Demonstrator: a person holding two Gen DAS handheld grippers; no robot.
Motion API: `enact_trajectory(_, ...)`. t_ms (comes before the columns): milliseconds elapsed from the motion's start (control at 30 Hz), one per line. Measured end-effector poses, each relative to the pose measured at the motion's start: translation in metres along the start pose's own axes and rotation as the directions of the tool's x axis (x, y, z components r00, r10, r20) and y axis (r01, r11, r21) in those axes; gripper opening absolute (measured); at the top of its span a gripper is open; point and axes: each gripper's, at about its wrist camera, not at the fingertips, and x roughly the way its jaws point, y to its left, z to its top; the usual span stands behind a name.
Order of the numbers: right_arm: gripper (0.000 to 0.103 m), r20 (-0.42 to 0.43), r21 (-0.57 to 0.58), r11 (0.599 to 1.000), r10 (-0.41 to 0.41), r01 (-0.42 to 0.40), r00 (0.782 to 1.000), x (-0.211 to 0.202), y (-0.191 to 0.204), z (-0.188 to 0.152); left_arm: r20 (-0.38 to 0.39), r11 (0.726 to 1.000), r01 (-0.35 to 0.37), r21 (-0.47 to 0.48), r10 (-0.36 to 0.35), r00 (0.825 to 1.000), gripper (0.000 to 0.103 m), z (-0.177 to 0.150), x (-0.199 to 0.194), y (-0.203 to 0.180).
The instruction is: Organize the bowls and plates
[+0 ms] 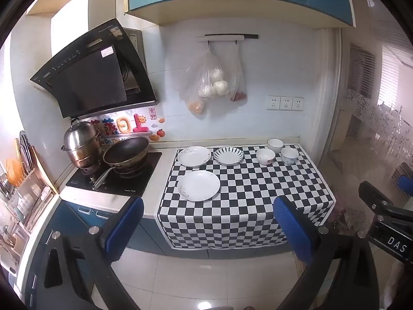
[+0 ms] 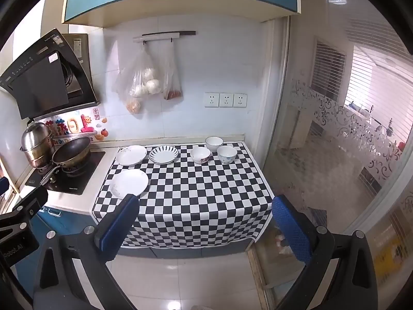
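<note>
Plainly, we held both grippers spread and empty, well back from the counter; the near plate (image 1: 198,185) lay ahead of the left gripper (image 1: 206,230), the bowls (image 2: 226,154) ahead of the right gripper (image 2: 206,228), far side of the cloth (image 2: 206,193)

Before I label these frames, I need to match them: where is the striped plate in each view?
Left wrist: striped plate sits at the back of the checkered cloth, just right of centre.
Right wrist: striped plate sits at the back of the cloth, left of centre.
Shared landmark: three wall sockets, above and right of the plate in both.
</note>
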Motion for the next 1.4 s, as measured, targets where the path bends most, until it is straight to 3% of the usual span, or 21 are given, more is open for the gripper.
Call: enact_trajectory(1400,0.103,0.0,0.004,1.0,0.016,-0.016,1.0,0.0,0.005,0.006,-0.009,1.0,0.007,-0.003,-0.007,1.0,0.103,-0.001,0.006,0.005)
